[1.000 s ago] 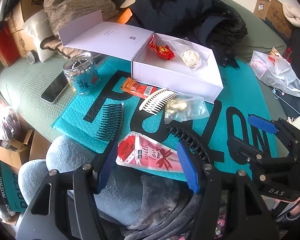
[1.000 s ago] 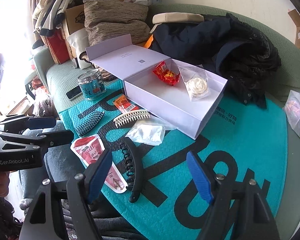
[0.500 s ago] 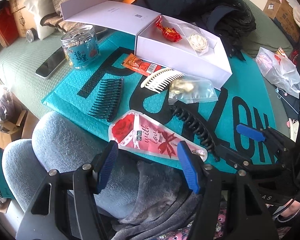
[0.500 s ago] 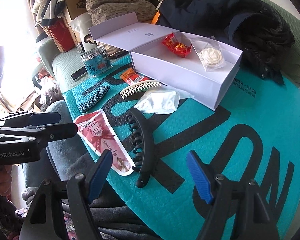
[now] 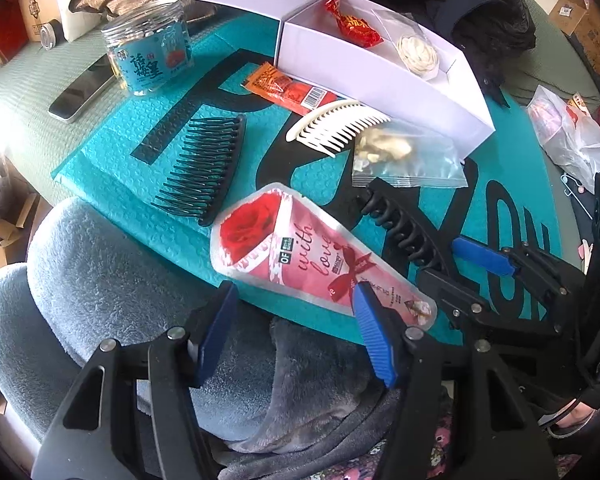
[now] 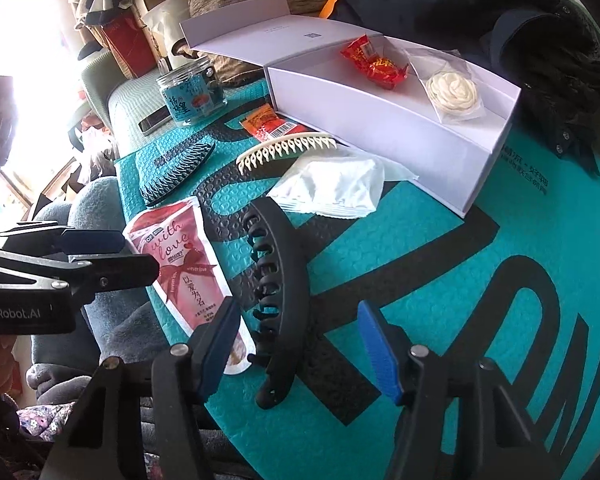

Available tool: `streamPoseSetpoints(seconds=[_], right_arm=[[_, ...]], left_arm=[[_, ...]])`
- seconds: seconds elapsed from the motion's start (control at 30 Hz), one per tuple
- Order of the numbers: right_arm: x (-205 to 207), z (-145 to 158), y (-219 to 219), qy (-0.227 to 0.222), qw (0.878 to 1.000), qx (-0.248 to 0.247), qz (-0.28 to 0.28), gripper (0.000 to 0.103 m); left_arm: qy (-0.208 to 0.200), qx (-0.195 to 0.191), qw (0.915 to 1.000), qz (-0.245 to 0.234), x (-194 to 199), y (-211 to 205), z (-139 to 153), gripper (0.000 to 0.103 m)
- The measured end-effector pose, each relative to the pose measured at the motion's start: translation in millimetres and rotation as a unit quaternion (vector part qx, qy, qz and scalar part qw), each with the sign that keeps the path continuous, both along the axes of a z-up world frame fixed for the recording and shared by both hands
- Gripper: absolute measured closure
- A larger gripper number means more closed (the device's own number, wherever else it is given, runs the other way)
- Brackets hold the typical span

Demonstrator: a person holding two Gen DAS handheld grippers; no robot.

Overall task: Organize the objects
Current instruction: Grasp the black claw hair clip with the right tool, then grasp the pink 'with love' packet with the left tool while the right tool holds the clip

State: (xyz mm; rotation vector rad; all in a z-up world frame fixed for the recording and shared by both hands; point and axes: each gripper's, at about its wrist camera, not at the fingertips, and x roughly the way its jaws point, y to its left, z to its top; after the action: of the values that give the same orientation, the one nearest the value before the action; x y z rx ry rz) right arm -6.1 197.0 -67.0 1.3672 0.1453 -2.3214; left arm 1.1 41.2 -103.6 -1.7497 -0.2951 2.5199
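On the teal mat (image 5: 112, 168) lie a pink "with love" packet (image 5: 312, 264) and a black claw clip (image 6: 280, 280). My left gripper (image 5: 296, 332) hovers at the packet's narrow end, jaws closing slightly; one fingertip (image 5: 374, 336) overlaps the packet, and nothing is pinched. My right gripper (image 6: 298, 348) straddles the clip's near end, jaws closing, with its pads clear of the clip. An open white box (image 6: 380, 132) behind holds a red candy (image 6: 374, 64) and a bagged white rose (image 6: 452, 92).
A black comb (image 5: 204, 168), a cream comb (image 5: 332, 128), an orange sachet (image 5: 288, 88) and a clear bag (image 5: 404, 156) lie before the box. A blue jar (image 5: 148, 56) and a phone (image 5: 80, 96) sit at the left. A grey blanket (image 5: 100, 280) covers the near edge.
Both grippers have come down closer to the mat. The right jaws have narrowed around the claw clip's near end. The left gripper now reaches the pink packet's tip.
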Motion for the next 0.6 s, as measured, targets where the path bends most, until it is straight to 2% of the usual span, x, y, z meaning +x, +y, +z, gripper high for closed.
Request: streamPoseSetpoints(seconds=[0.2,0.6], right_arm=[[-6.3,-2.9,-2.9,0.000,1.000,0.020,0.009,0.072],[-13.1,-1.8,8.1,-0.014,1.000,0.021,-0.017,0.074]], left_arm=[[0.009,-0.016,0.9998,-0.008,-17.8,6.8,-3.8,0.045],[0.019,-0.009,0.9994,-0.026,-52.1,19.2,-10.4,0.045]])
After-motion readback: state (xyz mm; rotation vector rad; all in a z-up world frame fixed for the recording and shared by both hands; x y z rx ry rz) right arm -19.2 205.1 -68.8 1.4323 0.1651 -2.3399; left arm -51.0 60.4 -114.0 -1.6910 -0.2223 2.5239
